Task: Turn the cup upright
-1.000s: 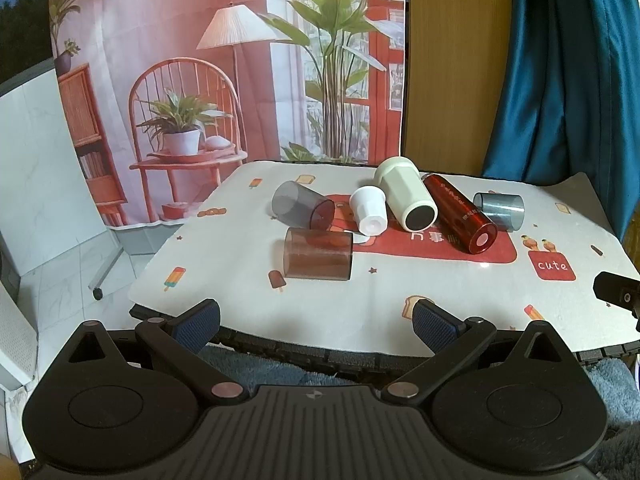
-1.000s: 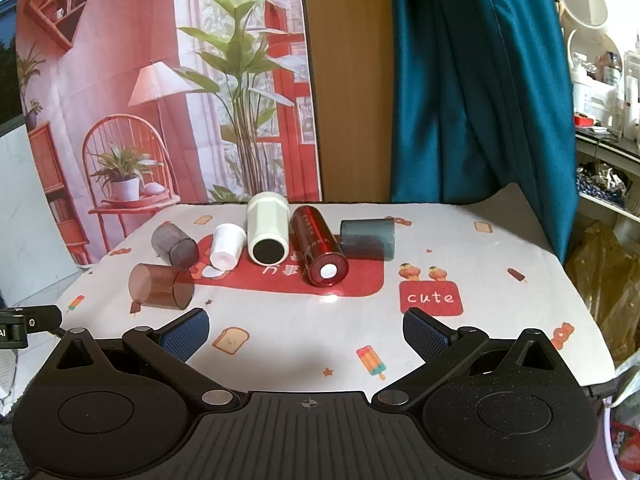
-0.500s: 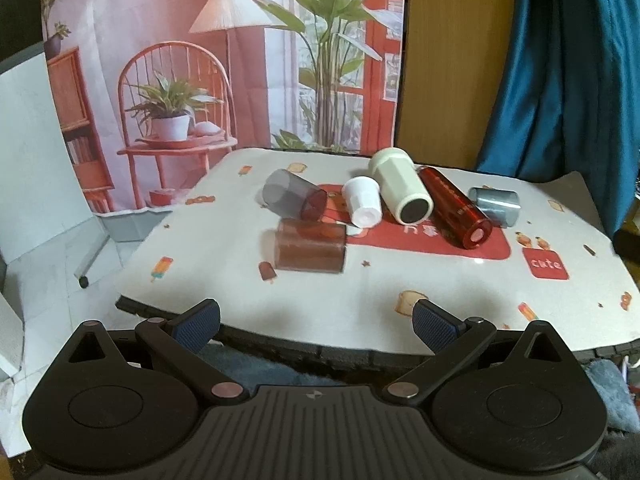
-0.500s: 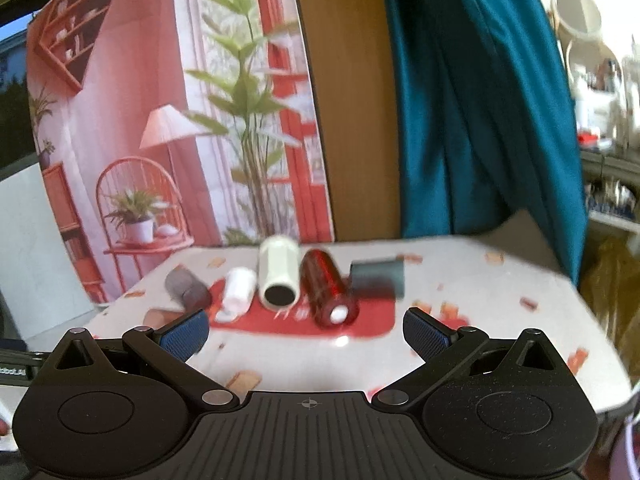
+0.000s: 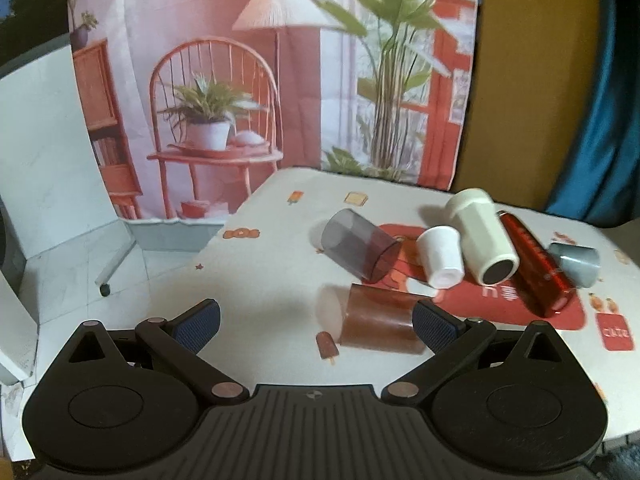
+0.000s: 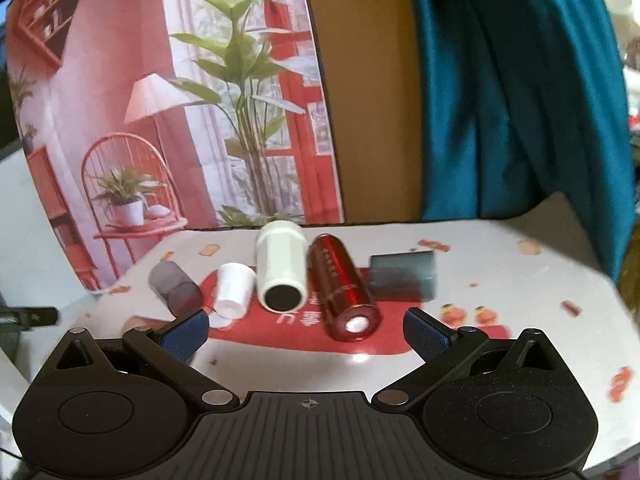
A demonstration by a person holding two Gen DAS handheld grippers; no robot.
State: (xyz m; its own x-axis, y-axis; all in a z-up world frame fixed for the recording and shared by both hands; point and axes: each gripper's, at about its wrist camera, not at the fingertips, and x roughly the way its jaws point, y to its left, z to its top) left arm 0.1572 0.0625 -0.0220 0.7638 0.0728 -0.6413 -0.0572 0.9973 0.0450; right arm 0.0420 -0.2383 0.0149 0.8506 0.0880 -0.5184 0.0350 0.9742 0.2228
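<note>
Between left claw (image 5: 316,318) tips, open tablecloth (image 5: 260,280).

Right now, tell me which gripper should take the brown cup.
Left. The left gripper is open with the brown cup lying on its side close ahead, beside its right finger. From the right gripper, that cup sits at the far left, mostly hidden.

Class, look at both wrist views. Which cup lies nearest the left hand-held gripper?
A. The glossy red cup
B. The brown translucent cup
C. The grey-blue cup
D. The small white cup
B: the brown translucent cup lies on its side just ahead of the open left hand-held gripper, closer than the small white cup, glossy red cup and grey-blue cup behind it.
</note>
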